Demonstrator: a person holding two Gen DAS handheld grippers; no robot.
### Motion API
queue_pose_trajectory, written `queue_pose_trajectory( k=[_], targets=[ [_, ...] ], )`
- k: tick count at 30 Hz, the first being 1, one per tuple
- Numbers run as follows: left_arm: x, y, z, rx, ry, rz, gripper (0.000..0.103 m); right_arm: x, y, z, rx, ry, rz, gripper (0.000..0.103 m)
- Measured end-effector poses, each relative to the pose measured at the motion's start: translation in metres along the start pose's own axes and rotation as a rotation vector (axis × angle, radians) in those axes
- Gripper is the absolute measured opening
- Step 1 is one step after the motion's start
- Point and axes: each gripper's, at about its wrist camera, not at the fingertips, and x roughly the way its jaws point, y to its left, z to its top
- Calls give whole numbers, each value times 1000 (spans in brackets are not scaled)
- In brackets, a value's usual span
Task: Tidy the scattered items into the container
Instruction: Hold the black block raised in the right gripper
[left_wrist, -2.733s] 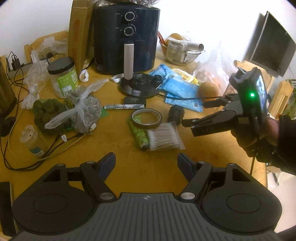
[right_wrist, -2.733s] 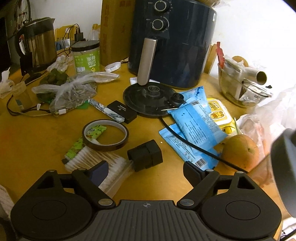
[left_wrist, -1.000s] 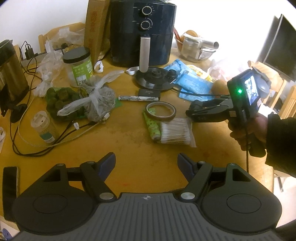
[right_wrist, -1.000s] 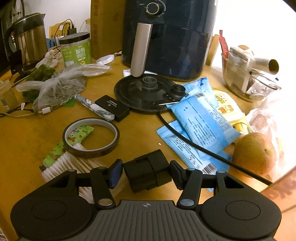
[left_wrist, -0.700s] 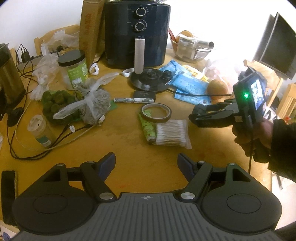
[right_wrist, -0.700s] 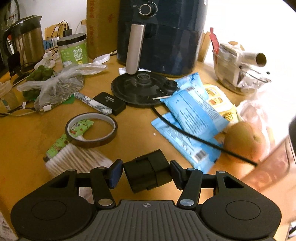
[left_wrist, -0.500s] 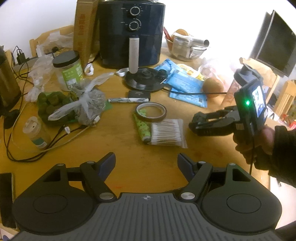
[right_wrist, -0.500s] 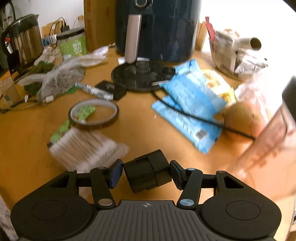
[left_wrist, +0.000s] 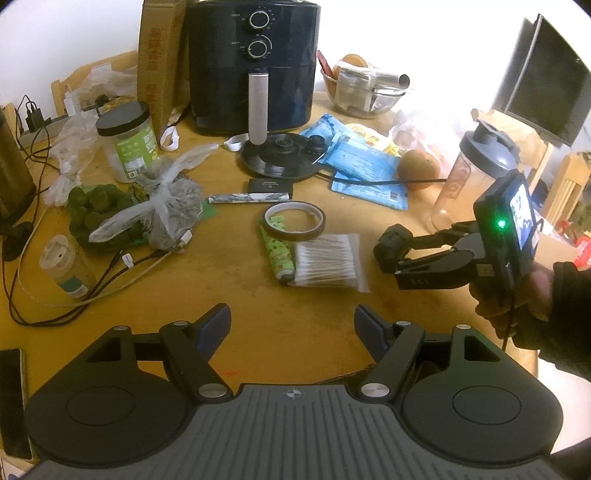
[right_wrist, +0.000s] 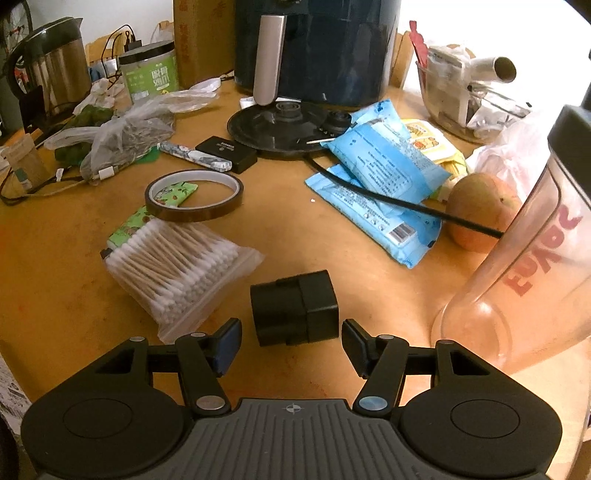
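Observation:
A black boxy block (right_wrist: 293, 310) sits just ahead of my right gripper (right_wrist: 290, 341), whose jaws stand open, a little wider than the block and not touching it. The left wrist view shows the same block (left_wrist: 392, 246) at the tips of the right gripper (left_wrist: 410, 253), held by a hand low over the wooden table (left_wrist: 314, 314). A bag of cotton swabs (right_wrist: 177, 273), a tape ring (right_wrist: 194, 195) and a green packet (left_wrist: 277, 251) lie left of the block. My left gripper (left_wrist: 291, 325) is open with nothing in it, near the table's front edge.
A clear shaker bottle (right_wrist: 528, 266) stands close on the right, with a fruit (right_wrist: 480, 210) and blue packets (right_wrist: 384, 184) behind it. At the back are a dark air fryer (left_wrist: 255, 62), a kettle base (left_wrist: 280, 155), a glass bowl (left_wrist: 364, 96), a green jar (left_wrist: 125, 140), bags and cables.
The right gripper, shut on the black block, carried it back toward the shaker bottle. It has now opened, and the block is free between the jaws. The left gripper stayed open.

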Motion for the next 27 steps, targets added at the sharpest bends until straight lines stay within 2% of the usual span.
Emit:
queue_pose_trajectory(
  k=[1,6,12,27],
  targets=[
    [0,0,0,0,0,0,73,0,1,0,-18,0,0,49],
    [0,0,0,-1,0,1,73,-2,5,0,-59,-12,-8,48],
    [2,3,3,7,2,4,73,-8,4,0,-35,-16,-6,48],
    [25,13,31,69,-15,-3,73,-60,-1,-4,110,-57,-12,48]
  ],
)
